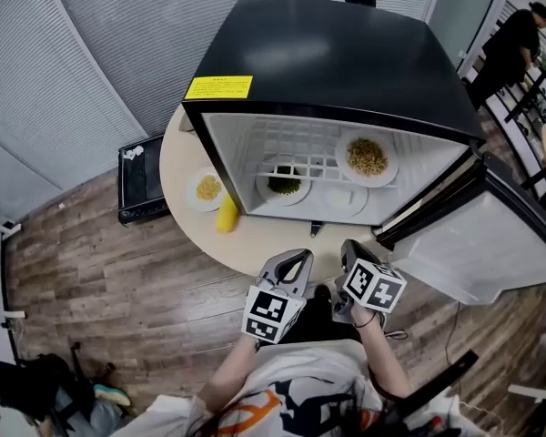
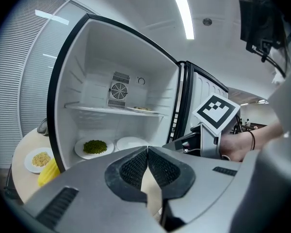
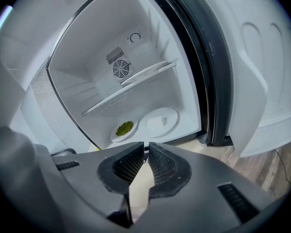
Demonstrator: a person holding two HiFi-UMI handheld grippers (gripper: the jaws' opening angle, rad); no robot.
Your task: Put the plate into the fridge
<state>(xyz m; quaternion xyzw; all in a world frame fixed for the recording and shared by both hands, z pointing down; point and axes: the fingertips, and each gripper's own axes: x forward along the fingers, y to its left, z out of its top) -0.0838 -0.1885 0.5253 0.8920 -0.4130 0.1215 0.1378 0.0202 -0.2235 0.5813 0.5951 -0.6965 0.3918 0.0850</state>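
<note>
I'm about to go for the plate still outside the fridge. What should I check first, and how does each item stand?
1. Door of the fridge open: ok, swung wide.
2. Plate of grains in reach on the table, left of the fridge: ok.
3. Left gripper ready to grasp: not ok, jaws together on nothing.
4. Right gripper ready to grasp: not ok, jaws also together, empty.
5. Corn cob clear of that plate: cannot tell; it lies close beside it.
6. Room inside: cannot tell; the plate of greens and an empty plate sit on the floor, and a third plate sits higher up.
</note>
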